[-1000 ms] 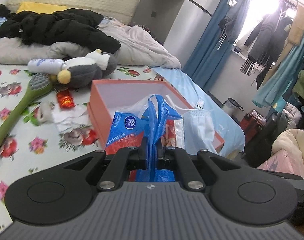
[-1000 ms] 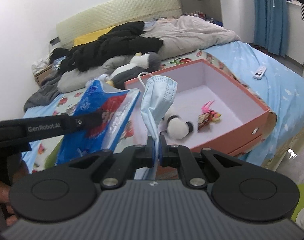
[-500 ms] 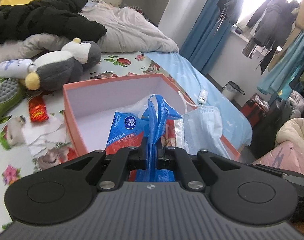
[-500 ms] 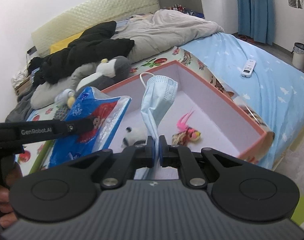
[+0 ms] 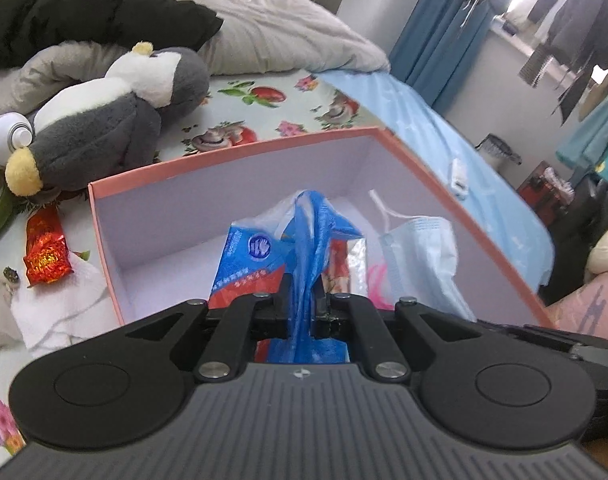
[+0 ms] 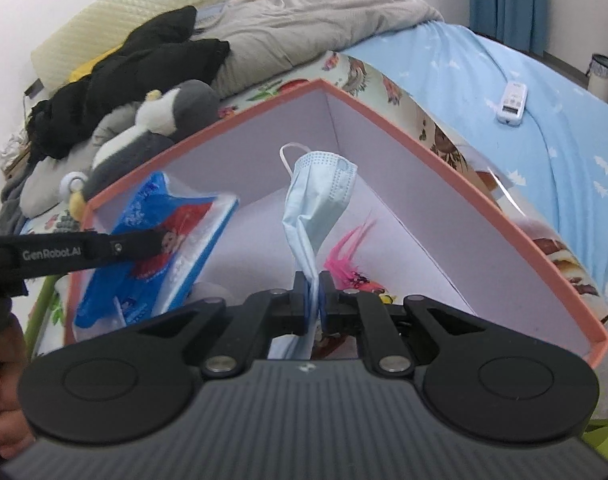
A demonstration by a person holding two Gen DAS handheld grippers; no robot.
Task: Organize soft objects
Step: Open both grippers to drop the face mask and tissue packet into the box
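both loads hang over the open pink box: left gripper clenched on the blue tissue pack, right gripper pinching the face mask. dropping-in stage, i'd say; next, lower both inside and let go.

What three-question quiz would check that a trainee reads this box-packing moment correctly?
1. True or false: the face mask is pinched between the right gripper fingers.
2. What does the left gripper hold? A) plush penguin B) blue tissue pack C) remote
3. Fill in: a pink feathered toy lies inside the ___ box.

Key:
1. True.
2. B: the blue tissue pack by its plastic wrap; the plush penguin lies on the bed beyond the box, and the remote on the blue sheet.
3. Orange.
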